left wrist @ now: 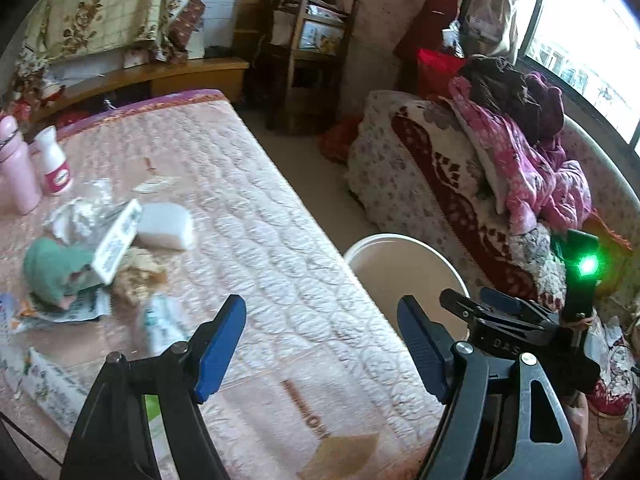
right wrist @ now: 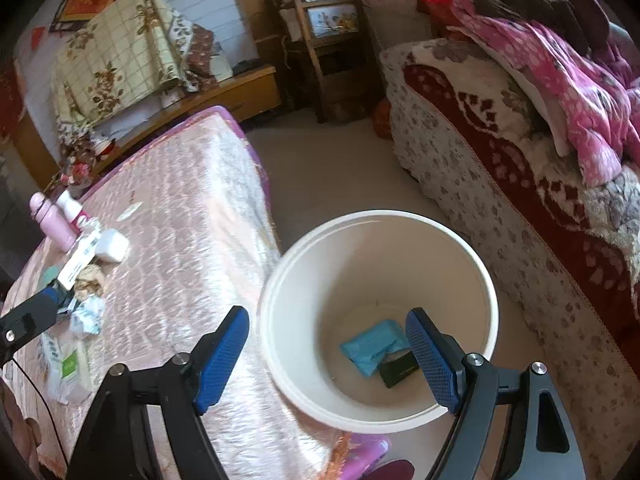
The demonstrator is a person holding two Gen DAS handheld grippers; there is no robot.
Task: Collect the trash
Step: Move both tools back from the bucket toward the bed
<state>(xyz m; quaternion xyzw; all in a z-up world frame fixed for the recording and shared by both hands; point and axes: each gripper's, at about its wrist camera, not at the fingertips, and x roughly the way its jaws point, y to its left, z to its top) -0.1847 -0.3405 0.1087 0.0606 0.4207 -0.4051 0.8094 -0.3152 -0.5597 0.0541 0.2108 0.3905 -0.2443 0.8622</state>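
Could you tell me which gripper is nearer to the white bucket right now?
Right. The right gripper hangs open just above the white bucket, over its near rim. The left gripper is open over the pink mattress, beside the bucket.

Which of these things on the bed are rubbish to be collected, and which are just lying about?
For the job:
- white bucket, already holding a blue packet and a dark box
- crumpled tissue
- brown paper wad
- crumpled wrapper

Probably just lying about:
- pink flask
- white bottle
- pink quilt
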